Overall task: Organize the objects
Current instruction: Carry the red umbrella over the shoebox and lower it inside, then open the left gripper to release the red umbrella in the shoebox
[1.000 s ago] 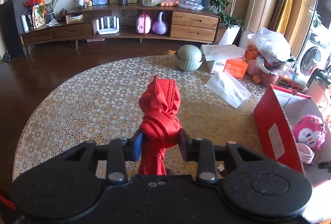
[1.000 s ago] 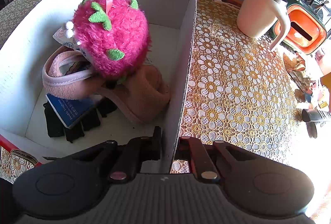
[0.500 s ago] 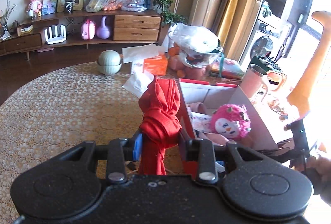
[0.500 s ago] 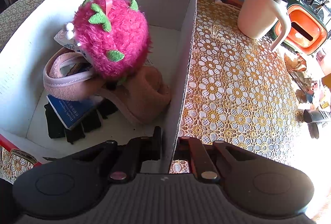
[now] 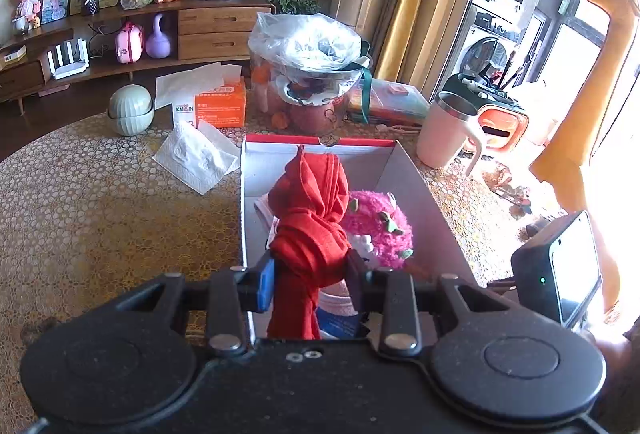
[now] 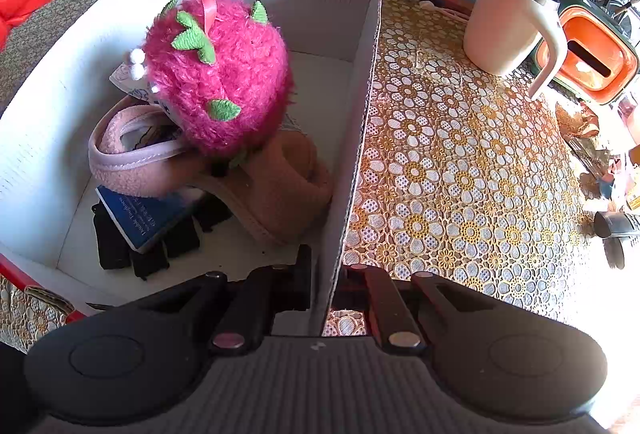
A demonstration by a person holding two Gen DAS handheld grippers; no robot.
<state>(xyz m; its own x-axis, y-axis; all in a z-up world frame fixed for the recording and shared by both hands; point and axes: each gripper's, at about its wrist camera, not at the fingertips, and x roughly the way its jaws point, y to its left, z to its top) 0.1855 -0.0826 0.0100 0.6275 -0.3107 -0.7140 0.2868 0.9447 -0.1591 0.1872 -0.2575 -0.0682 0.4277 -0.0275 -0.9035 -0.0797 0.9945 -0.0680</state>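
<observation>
Left wrist view, from left to right. A pale green ribbed lidded bowl [image 5: 130, 109] sits at the far edge of a table covered in a gold floral lace tablecloth [image 5: 100, 218]. Beside it stands an orange tissue box [image 5: 220, 105], with loose white tissues [image 5: 196, 157] lying flat in front of it. At centre, the left gripper [image 5: 310, 274] is clenched on a bundled red cloth [image 5: 310, 222], its two pads pressing the bundle from either side. The cloth hangs above an open cardboard box [image 5: 420, 201], white inside with a red rim. Within the box, just right of the cloth, is a fuzzy pink plush toy [image 5: 380, 226]. Behind the box stands a jar wrapped in clear plastic [image 5: 308, 69]. Further right is a pale pink mug with a handle [image 5: 444, 131], and beyond it an orange and green case [image 5: 500, 117].

Right wrist view, from left to right. The red cloth shows at the upper left corner, outside the box. Inside the box, the pink plush toy rests on a pink fleece slipper [image 6: 132, 165] and a tan one [image 6: 280, 189], above a blue booklet [image 6: 140, 218] and some black items too dark to identify. The right gripper [image 6: 326, 286] is pinched on the box's right wall [image 6: 360, 137], one finger inside, one outside. The mug and case stand at right on the tablecloth.
</observation>
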